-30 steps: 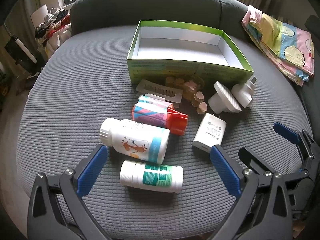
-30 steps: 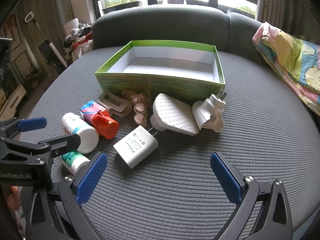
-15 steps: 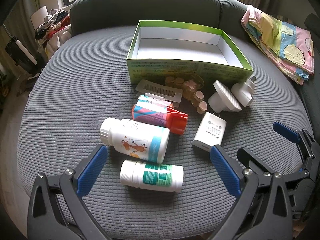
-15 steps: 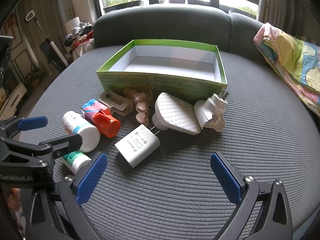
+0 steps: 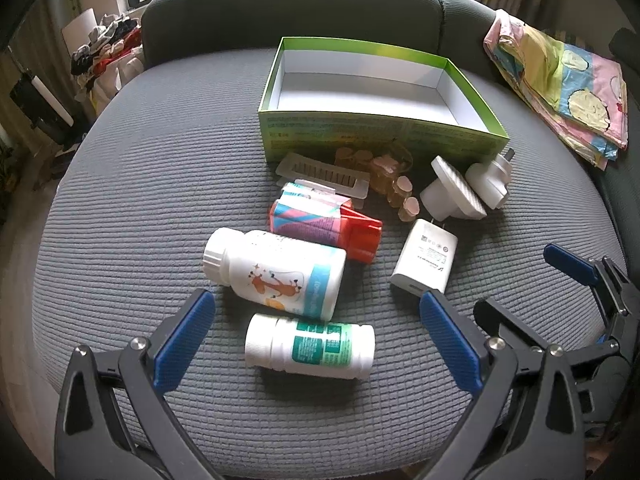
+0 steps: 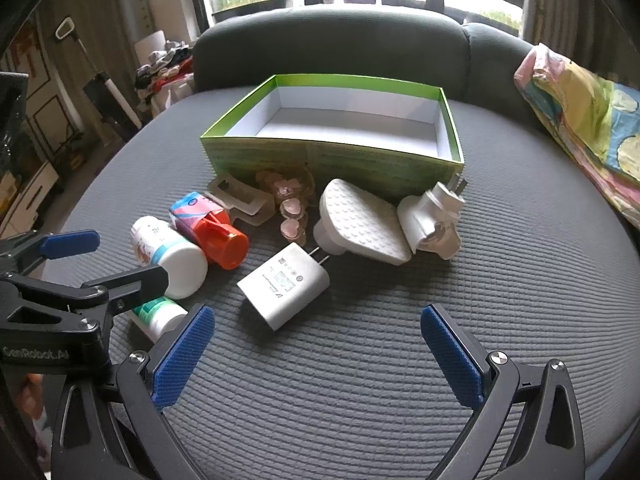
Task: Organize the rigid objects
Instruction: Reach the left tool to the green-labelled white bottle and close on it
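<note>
Left wrist view: the left gripper point(image 5: 314, 340) is hovering with fingers spread wide over the near end of the grey seat cushion point(image 5: 140, 200), gripping nothing. Between its blue pads point(image 5: 182, 346) the small white bottle with the green label point(image 5: 310, 346) is lying on its side. Just beyond it, the larger white bottle with the cartoon label point(image 5: 276, 274) is lying tilted, cap to the left. Further off, the pink-and-blue carton with the red cap point(image 5: 324, 228) is resting against the big bottle. The white USB charger point(image 5: 425, 256) is lying flat to the right, prongs pointing far. Beyond it, two white plug-in units point(image 5: 466, 194) are sitting side by side, touching. A clear blister tray point(image 5: 322, 174) and a cluster of small amber vials point(image 5: 394, 188) are lying just in front of the green box point(image 5: 380, 136), which is sitting open at the far side with nothing visible inside. A patterned cloth point(image 5: 560, 84) is lying far right.

Right wrist view: the right gripper point(image 6: 318, 344) is also hovering, fingers spread, empty, with the charger point(image 6: 286, 290) just beyond the gap, left of centre. The left gripper's black frame point(image 6: 60, 300) is showing at the near left.
</note>
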{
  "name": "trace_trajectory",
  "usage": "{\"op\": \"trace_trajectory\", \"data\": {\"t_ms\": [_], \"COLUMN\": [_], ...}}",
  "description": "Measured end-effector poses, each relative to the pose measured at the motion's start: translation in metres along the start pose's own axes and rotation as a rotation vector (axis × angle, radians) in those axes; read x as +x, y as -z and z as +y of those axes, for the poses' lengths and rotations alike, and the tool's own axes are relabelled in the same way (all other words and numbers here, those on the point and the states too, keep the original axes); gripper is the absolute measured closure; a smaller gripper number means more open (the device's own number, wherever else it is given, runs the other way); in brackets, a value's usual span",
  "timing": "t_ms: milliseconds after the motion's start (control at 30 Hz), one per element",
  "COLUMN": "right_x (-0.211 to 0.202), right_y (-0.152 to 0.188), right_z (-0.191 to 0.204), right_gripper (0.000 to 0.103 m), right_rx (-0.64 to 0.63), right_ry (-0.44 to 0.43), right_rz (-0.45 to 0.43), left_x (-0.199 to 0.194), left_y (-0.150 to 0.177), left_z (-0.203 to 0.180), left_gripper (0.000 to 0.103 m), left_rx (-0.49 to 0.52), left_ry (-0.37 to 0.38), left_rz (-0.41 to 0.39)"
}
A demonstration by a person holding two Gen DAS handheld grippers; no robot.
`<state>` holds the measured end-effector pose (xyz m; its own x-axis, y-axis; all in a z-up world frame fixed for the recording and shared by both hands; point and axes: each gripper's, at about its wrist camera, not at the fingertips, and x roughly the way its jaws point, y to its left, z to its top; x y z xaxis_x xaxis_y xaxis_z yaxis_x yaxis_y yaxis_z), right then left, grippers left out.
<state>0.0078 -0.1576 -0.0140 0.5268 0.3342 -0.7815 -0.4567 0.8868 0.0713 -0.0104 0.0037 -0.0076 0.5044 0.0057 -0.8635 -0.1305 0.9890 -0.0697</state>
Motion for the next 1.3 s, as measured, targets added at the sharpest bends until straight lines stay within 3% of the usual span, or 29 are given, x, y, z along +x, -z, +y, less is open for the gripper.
{"op": "trace_trajectory", "data": {"t_ms": [367,500,733,1000,1100,1300], "right_x": [0.003,0.009,0.032,0.038,0.045,0.052], "right_y": [0.011,0.021,0.035,0.034,0.029,0.031], "right_z": [0.023,0.039,0.06,0.072,0.077,0.083], "right_gripper": [0.0,0.0,0.0,0.0,0.007,0.012], "right_rx": [-0.093,-0.15,-0.175,-0.217,-0.226,-0.254], "right_ry": [-0.154,-0.238,-0.373,-0.357,-0.342,-0.353], "right_rz": [0.011,0.03,0.042,0.015,0.022,0.037], "left_x": [-0.006,-0.007,0.017,0.03,0.032,0.034], "left_y": [0.015,0.024,0.036,0.039,0.04,0.043], "left_z": [0.038,0.049,0.057,0.06,0.061,0.051], "left_gripper": [0.001,0.001,0.001,0.003,0.003,0.007], "left_rx": [-0.109,-0.113,-0.113,-0.119,-0.11,-0.065], "left_ry": [0.216,0.199,0.176,0.215,0.235,0.288], "left_rz": [0.025,0.014,0.079,0.063,0.054,0.05]}}
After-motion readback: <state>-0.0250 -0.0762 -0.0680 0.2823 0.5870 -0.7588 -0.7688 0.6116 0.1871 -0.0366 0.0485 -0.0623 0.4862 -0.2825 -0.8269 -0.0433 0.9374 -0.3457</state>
